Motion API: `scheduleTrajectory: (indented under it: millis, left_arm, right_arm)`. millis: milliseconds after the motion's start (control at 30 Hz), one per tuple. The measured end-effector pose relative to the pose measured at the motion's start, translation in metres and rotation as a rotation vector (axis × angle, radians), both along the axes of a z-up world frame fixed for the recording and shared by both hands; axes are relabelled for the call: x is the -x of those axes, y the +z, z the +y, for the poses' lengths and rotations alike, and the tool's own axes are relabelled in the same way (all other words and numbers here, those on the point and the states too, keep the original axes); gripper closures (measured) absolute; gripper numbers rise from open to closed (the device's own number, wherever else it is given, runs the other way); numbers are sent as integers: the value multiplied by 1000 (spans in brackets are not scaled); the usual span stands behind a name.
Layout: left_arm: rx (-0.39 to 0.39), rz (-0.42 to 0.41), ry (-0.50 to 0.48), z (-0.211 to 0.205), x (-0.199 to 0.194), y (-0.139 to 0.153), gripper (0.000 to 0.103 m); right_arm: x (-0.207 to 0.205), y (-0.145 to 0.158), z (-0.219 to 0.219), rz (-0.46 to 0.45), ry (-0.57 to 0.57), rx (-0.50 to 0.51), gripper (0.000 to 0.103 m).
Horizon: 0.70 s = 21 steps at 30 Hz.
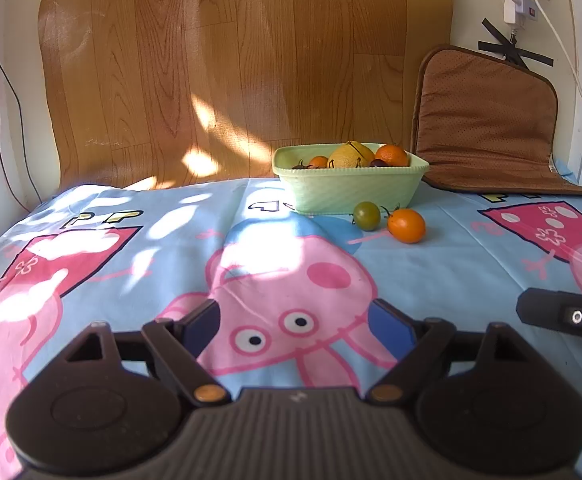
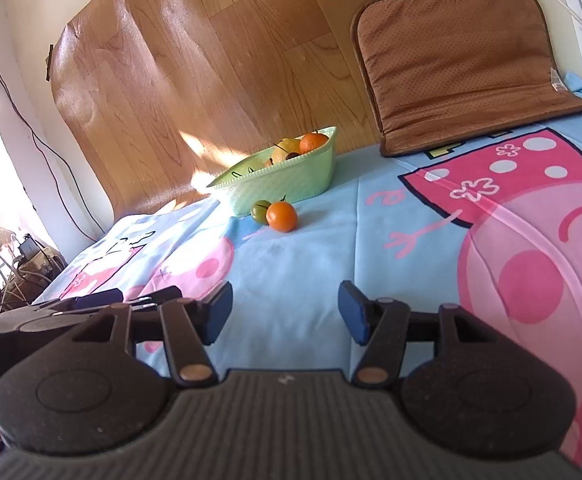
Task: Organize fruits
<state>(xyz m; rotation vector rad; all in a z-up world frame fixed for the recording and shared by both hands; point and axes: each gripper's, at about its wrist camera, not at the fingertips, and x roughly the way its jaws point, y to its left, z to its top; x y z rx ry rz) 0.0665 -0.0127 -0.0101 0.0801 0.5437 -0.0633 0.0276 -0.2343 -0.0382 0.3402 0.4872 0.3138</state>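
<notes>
A pale green basket (image 1: pixel 347 192) (image 2: pixel 291 184) stands at the far side of the cartoon-print cloth and holds a yellow fruit (image 1: pixel 349 156), oranges (image 1: pixel 391 155) (image 2: pixel 313 142) and small dark fruits. In front of it on the cloth lie a small green fruit (image 1: pixel 366 216) (image 2: pixel 259 211) and a small orange fruit (image 1: pixel 406 225) (image 2: pixel 282 216), side by side. My left gripper (image 1: pixel 297 320) is open and empty, low over the cloth, well short of the fruits. My right gripper (image 2: pixel 285 312) is open and empty, to the right of the left one, which shows at that view's left edge (image 2: pixel 91 304).
A brown cushion (image 1: pixel 487 120) (image 2: pixel 463 60) leans on the wall right of the basket. A wood-pattern sheet (image 1: pixel 231 72) covers the back wall. Cables and a power strip (image 1: pixel 519 4) hang at the right. The cloth's left edge (image 2: pixel 91 256) drops to clutter below.
</notes>
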Motion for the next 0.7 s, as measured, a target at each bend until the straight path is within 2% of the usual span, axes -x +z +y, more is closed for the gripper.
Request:
scheduleTrajectory:
  millis: [700]
  left_arm:
    - [3,-1,-3,-1,0,1,17]
  right_arm:
    - [1,1,-1,-2,-2,-6,41]
